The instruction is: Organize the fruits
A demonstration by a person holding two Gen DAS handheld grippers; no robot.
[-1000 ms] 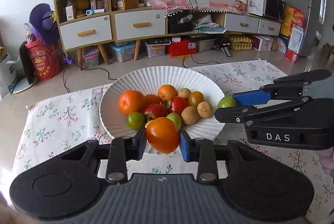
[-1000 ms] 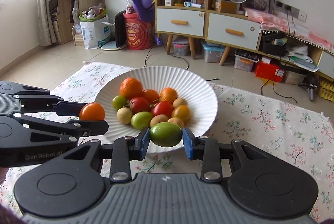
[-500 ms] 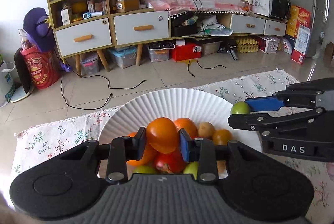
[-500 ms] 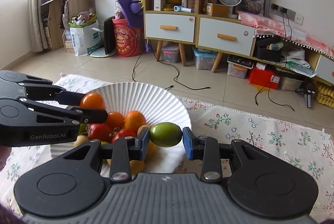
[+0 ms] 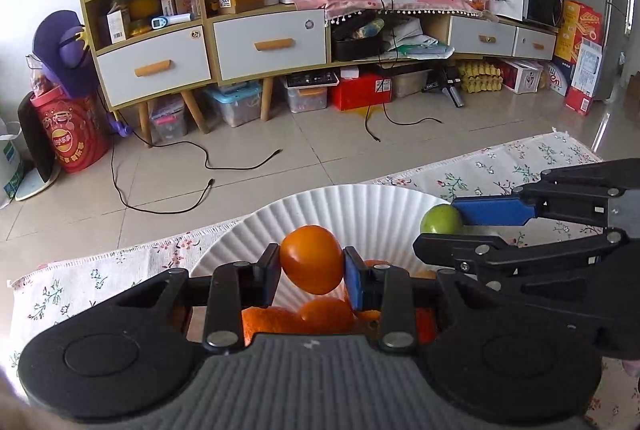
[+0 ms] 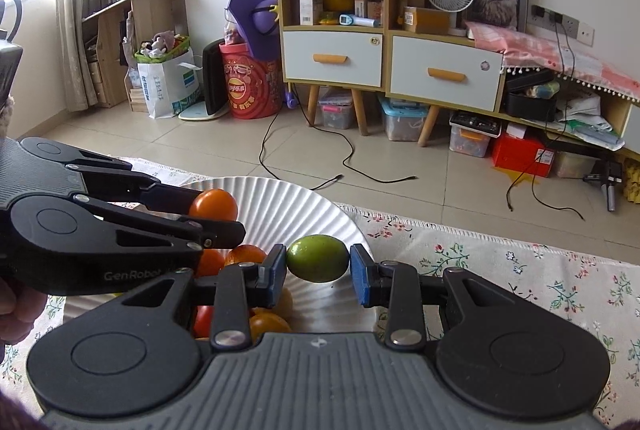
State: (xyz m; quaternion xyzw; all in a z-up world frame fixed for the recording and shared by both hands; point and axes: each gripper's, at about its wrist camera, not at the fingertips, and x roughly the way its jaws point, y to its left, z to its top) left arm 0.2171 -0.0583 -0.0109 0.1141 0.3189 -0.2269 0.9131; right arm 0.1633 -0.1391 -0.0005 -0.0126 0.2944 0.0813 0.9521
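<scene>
My left gripper [image 5: 312,272] is shut on an orange tomato [image 5: 311,258] and holds it above the white ribbed plate [image 5: 360,205]. My right gripper [image 6: 318,270] is shut on a green fruit [image 6: 317,258] above the plate's right side [image 6: 280,201]. Each gripper shows in the other's view: the right gripper with the green fruit [image 5: 441,220] at the right, the left gripper with the orange tomato [image 6: 213,205] at the left. Several orange and red fruits [image 5: 324,316] lie in the plate under the fingers, mostly hidden.
The plate stands on a floral cloth [image 6: 520,270] on the table. Beyond the table edge are a tiled floor with black cables [image 5: 200,189], a drawer cabinet [image 5: 208,57] and storage boxes.
Both grippers have moved forward over the plate with their fruits still held. The plate and its fruits have slid down in both views and now sit under the fingers.
</scene>
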